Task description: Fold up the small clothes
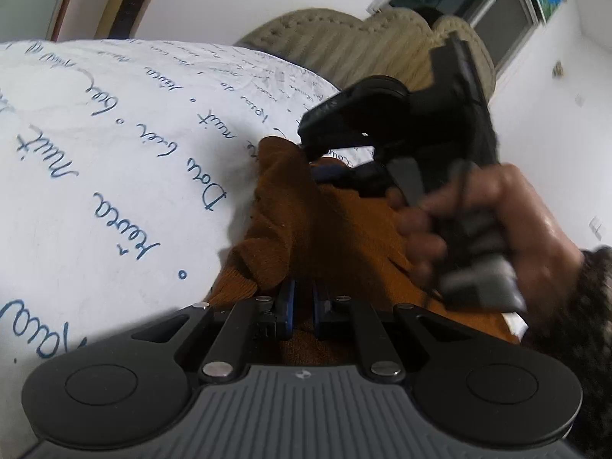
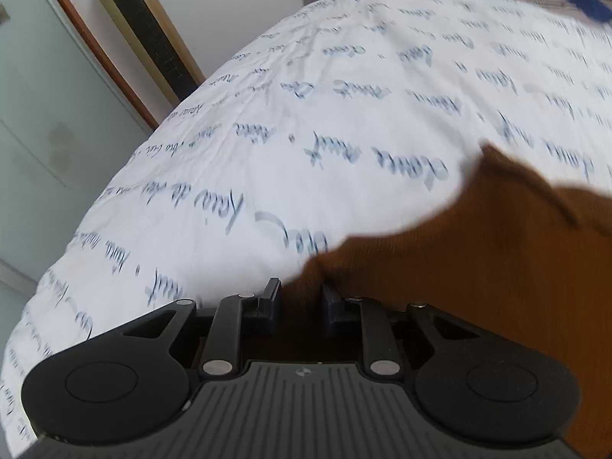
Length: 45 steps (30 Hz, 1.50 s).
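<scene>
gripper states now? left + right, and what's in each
Left gripper: shut on the brown garment.
Right gripper: shut on the same brown garment.

Rust-brown knitted garment (image 1: 336, 225); white bedsheet (image 1: 114, 145) printed with blue cursive script; beige tufted headboard (image 1: 344, 42); black grippers with blue pads (image 1: 302, 306)

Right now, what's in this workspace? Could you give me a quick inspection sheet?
Surface: bed sheet, white with blue script.
Job's things: brown knit garment on the sheet.
Clutter: blue item at the far edge, blurred.
Grippers: left gripper shut on the garment; right gripper closing, garment between its fingers; a hand holds it.
Cables: thin black cord by the hand.
Surroundings: beige headboard, white walls, window.
</scene>
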Each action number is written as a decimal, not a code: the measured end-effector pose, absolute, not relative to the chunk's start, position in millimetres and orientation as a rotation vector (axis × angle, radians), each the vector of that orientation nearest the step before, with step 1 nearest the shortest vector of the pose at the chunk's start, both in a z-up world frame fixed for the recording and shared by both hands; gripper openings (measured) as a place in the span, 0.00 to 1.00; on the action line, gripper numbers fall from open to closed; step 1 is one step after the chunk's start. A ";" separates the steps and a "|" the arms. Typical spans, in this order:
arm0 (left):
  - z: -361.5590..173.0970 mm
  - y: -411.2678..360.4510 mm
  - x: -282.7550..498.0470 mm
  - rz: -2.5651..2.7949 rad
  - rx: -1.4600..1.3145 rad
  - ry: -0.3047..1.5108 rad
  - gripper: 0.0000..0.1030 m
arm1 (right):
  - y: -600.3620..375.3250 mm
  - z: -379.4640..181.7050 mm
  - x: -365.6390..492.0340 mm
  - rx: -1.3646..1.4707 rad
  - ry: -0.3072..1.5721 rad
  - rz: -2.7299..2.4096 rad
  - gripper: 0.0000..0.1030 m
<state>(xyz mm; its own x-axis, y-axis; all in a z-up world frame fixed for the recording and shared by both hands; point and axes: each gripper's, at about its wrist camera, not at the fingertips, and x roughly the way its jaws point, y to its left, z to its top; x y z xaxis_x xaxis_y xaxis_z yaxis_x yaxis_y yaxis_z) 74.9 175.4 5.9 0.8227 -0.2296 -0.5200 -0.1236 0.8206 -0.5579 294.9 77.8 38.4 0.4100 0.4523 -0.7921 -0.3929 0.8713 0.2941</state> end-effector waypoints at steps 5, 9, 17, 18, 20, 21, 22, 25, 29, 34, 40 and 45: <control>-1.3 185.6 65.7 -0.069 -0.700 0.602 0.09 | 89.1 38.9 297.5 0.014 0.938 0.535 0.25; 0.2 182.0 63.4 -0.060 -0.686 0.599 0.09 | 66.7 57.7 286.0 0.161 0.919 0.675 0.30; 2.9 180.9 64.3 -0.051 -0.684 0.597 0.09 | 114.8 53.3 250.9 -0.221 1.061 0.827 0.21; 3.0 180.9 65.2 -0.052 -0.686 0.597 0.09 | 119.1 50.8 248.2 -0.261 1.044 0.795 0.10; 2.6 182.0 65.5 -0.052 -0.695 0.595 0.09 | 117.9 50.8 247.5 -0.266 1.006 0.752 0.08; 2.0 183.5 65.7 -0.051 -0.700 0.594 0.09 | 116.3 52.0 249.4 -0.247 0.991 0.727 0.07; 1.8 184.2 65.0 -0.049 -0.703 0.592 0.09 | 114.3 52.3 252.4 -0.236 0.972 0.698 0.07; 2.7 183.4 63.1 -0.035 -0.696 0.585 0.09 | 108.1 45.1 263.4 -0.208 0.954 0.651 0.04; 8.2 178.1 61.0 -0.002 -0.656 0.585 0.09 | 94.3 35.2 282.7 -0.106 0.922 0.579 0.00; 24.6 174.6 61.3 0.027 -0.618 0.616 0.09 | 54.1 69.5 252.7 0.046 0.847 0.624 0.00; 62.9 154.7 74.4 0.021 -0.467 0.586 0.41 | -40.6 85.1 183.4 0.058 0.797 0.538 0.00; 84.9 129.2 94.9 -0.002 -0.314 0.522 0.59 | -117.0 68.6 148.9 0.105 0.810 0.385 0.15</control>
